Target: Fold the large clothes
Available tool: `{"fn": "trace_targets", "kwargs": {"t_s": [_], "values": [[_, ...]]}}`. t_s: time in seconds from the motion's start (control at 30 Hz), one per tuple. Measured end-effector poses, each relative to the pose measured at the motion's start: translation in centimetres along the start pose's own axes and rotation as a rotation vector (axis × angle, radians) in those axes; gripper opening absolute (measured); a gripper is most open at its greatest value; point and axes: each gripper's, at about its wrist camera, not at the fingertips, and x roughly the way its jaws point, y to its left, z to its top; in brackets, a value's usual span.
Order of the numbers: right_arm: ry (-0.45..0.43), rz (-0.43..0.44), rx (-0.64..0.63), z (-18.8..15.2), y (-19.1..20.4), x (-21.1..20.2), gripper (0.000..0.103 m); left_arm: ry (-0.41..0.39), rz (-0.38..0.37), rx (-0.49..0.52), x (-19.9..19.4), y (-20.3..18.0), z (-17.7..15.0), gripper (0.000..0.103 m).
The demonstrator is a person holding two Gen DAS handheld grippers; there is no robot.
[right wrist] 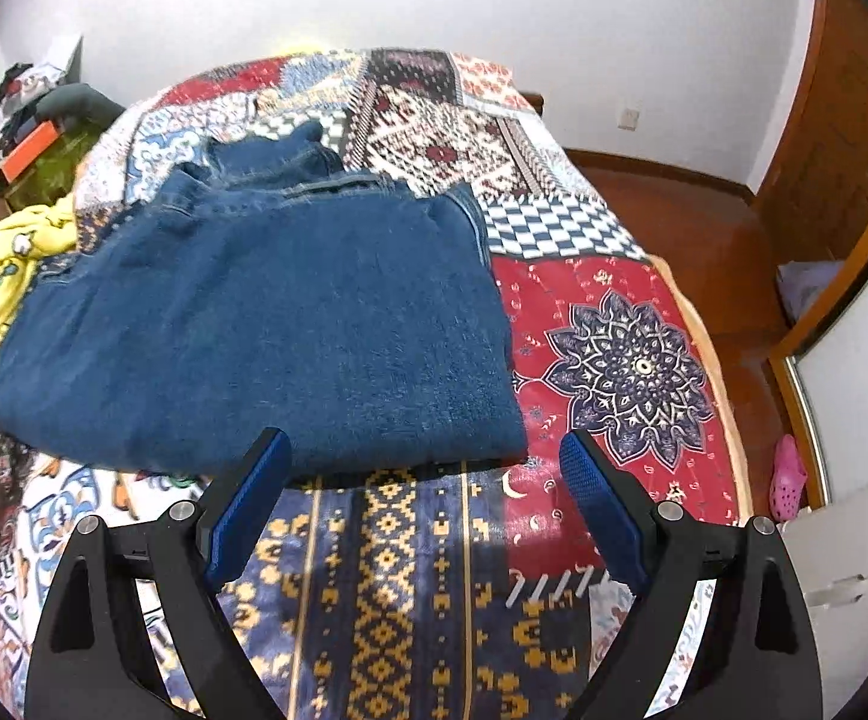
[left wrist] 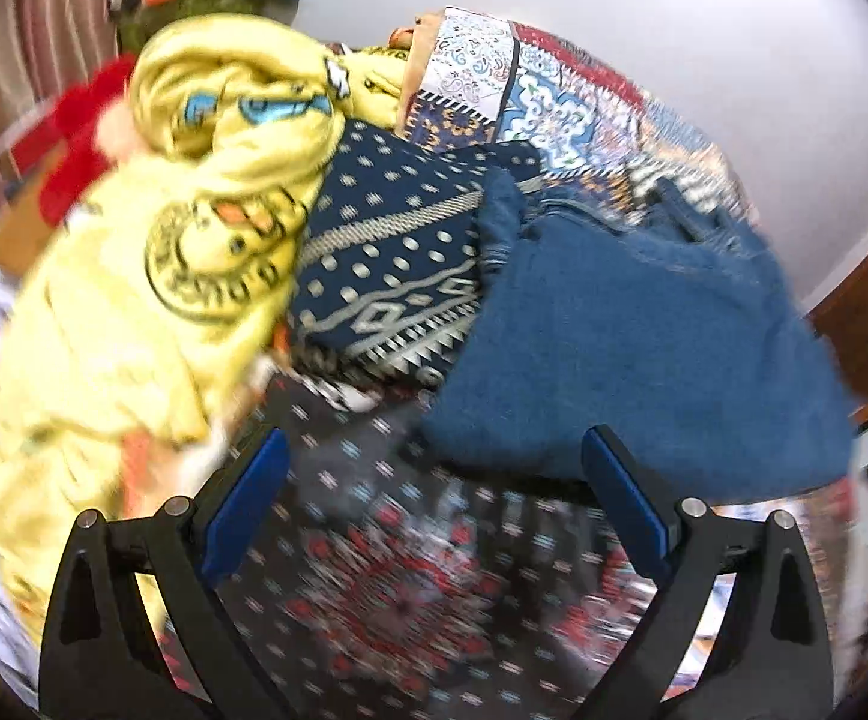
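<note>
Blue jeans [right wrist: 266,330] lie folded into a thick rectangle on the patchwork bedspread [right wrist: 614,360]. My right gripper [right wrist: 424,443] hovers open just short of the jeans' near edge, with nothing between its blue pads [right wrist: 599,504]. In the left wrist view the jeans [left wrist: 644,330] lie to the right, and my left gripper [left wrist: 434,439] stands open and empty over the blurred dark patterned bedspread [left wrist: 410,588]. A crumpled yellow printed garment [left wrist: 152,276] is piled on the left. A navy cloth with pale dots and zigzags [left wrist: 392,258] lies between the yellow garment and the jeans.
A red item [left wrist: 74,144] and a cluttered dark pile [right wrist: 32,126] sit past the bed's far left corner. Right of the bed there is wooden floor [right wrist: 704,228], a pink shoe [right wrist: 788,480] and a white cabinet [right wrist: 854,540]. A white wall [right wrist: 494,6] stands behind the bed.
</note>
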Motion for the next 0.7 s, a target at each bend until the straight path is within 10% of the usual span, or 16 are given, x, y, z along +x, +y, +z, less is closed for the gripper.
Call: {"fn": "trace_targets", "kwargs": {"t_s": [0.2,0.7], "values": [[-0.047,0.033,-0.038,0.1,1.7,-1.5,0.089,0.091,-0.3,-0.147,1.7,-0.8,-1.2,0.098],[0.004,0.115,-0.123,-0.4,6.7,1.0,0.089,0.152,-0.562,-0.534,11.7,-1.8,-0.2,0.063]]}}
